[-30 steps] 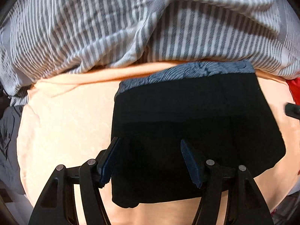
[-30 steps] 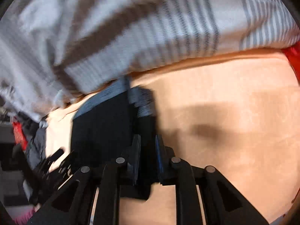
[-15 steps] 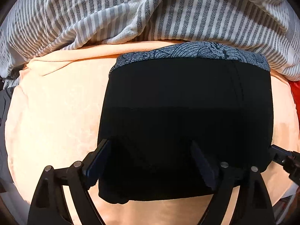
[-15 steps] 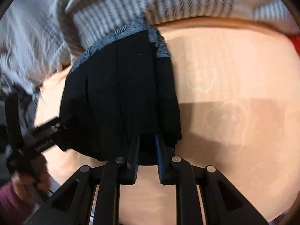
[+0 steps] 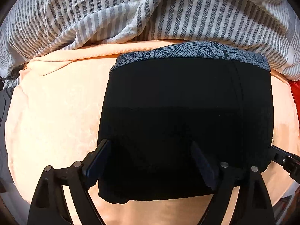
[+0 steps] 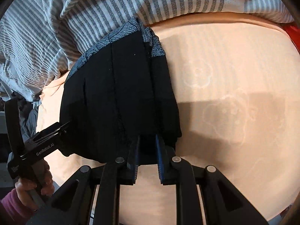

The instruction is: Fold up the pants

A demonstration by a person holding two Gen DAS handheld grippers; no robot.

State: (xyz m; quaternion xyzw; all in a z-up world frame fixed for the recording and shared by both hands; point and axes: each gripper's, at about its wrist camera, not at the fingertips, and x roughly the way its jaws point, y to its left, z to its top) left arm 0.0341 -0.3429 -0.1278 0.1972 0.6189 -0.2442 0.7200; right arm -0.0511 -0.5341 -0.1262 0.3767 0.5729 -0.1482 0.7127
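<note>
The left gripper point(image 6: 61, 129) has "GenRobot.AI" in white on its side. Its jaws are wide open over the pants point(image 5: 185, 120). The black pants lie folded on a peach sheet point(image 5: 54, 112). The right gripper point(image 6: 147, 150) pinches their near edge. A striped blanket point(image 5: 150, 9) is bunched up behind, touching the pants.

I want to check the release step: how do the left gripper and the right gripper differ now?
The left gripper has its jaws wide apart over the black pants, gripping nothing; the right gripper has narrow jaws pinching the pants' near edge. The left sits at the pants' left corner, the right at the right. Both are black with blue pads, above the peach sheet.
</note>
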